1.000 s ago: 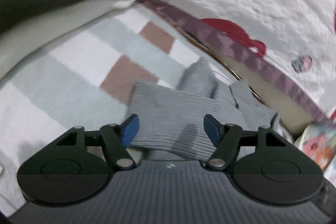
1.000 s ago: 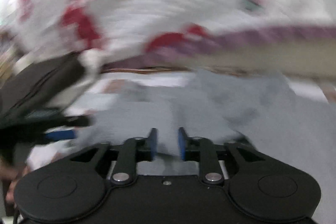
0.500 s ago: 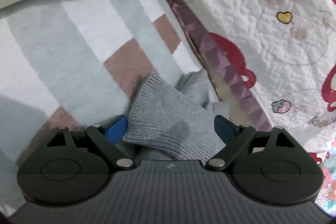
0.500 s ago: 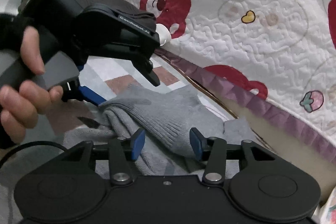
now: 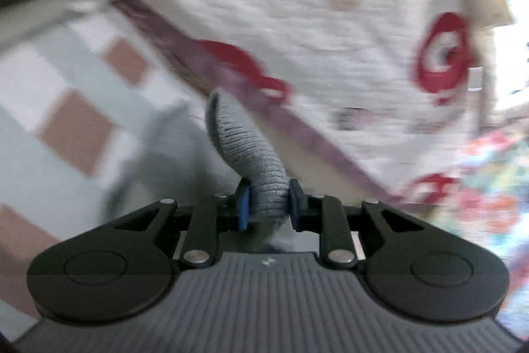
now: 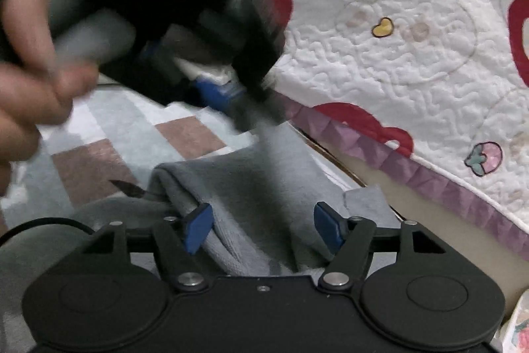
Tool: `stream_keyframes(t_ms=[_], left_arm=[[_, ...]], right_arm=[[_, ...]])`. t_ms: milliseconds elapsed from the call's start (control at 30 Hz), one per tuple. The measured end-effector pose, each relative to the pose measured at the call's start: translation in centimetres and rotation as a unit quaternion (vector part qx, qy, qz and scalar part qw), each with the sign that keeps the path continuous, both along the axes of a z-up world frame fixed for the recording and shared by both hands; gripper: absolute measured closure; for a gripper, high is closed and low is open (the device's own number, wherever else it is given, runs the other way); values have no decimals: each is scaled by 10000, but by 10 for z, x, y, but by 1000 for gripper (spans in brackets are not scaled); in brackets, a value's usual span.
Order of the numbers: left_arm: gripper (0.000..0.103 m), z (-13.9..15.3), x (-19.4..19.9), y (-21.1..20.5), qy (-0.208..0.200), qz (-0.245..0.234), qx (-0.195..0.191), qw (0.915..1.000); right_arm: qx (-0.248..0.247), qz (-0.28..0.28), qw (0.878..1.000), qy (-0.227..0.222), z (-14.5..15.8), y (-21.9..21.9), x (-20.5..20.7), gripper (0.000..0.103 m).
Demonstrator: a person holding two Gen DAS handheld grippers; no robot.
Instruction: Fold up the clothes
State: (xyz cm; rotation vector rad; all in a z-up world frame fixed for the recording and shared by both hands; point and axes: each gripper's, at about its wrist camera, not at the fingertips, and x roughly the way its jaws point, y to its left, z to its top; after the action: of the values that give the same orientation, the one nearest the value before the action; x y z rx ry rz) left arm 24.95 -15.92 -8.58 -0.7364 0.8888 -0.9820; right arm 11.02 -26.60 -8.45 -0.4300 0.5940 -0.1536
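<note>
A: Item one, nearest: we are logging the right gripper (image 6: 261, 229), jaws spread wide, hovering low over the grey knit garment (image 6: 251, 187) and gripping nothing.

B: And the garment's place?

A: We are recording it as lying rumpled on the checked rug (image 6: 185, 134), just beside the quilt (image 6: 396, 55) with its purple border. One layer is doubling over another near the right jaws, but the heap is looking loose rather than squared.

B: Item two?

A: We are entering the left gripper (image 5: 268, 205), pressed together on the ribbed cuff (image 5: 244, 151). The cuff is rising off the rug in a curl, with the rest of the fabric trailing blurred below.

B: Progress?

A: We are judging the fold as partway: an edge is held up, no tidy stack is showing. Flattening and the closing folds are, we think, remaining.

B: Pose?

A: In the right wrist view, a hand (image 6: 26, 71) is gripping the left tool's handle, raised above the garment and blurred. Farthest, the quilt is filling the background.
</note>
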Motion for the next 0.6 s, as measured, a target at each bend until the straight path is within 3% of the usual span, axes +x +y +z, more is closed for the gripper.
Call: stream_keyframes(t_ms=[33, 167, 433, 500, 567, 600], left_arm=[[81, 6, -3, -3, -5, -102, -131, 9999], [81, 23, -25, -21, -331, -212, 79, 9992], [81, 41, -50, -39, -948, -1103, -431, 9884], [70, 43, -53, -40, -1035, -1130, -446, 9872], [55, 34, -49, -42, -994, -1029, -44, 9897], [51, 30, -46, -42, -973, -978, 157, 9903]], right_arm=[[13, -120, 9999, -90, 2, -2, 0, 29], [-77, -705, 9959, -569, 13, -18, -2, 27], [231, -1564, 9813, -1099, 28, -69, -16, 25], [169, -1456, 9800, -1348, 32, -78, -26, 44], [404, -1643, 9720, -1630, 42, -94, -36, 91], [629, -1811, 9648, -1799, 48, -106, -41, 96]])
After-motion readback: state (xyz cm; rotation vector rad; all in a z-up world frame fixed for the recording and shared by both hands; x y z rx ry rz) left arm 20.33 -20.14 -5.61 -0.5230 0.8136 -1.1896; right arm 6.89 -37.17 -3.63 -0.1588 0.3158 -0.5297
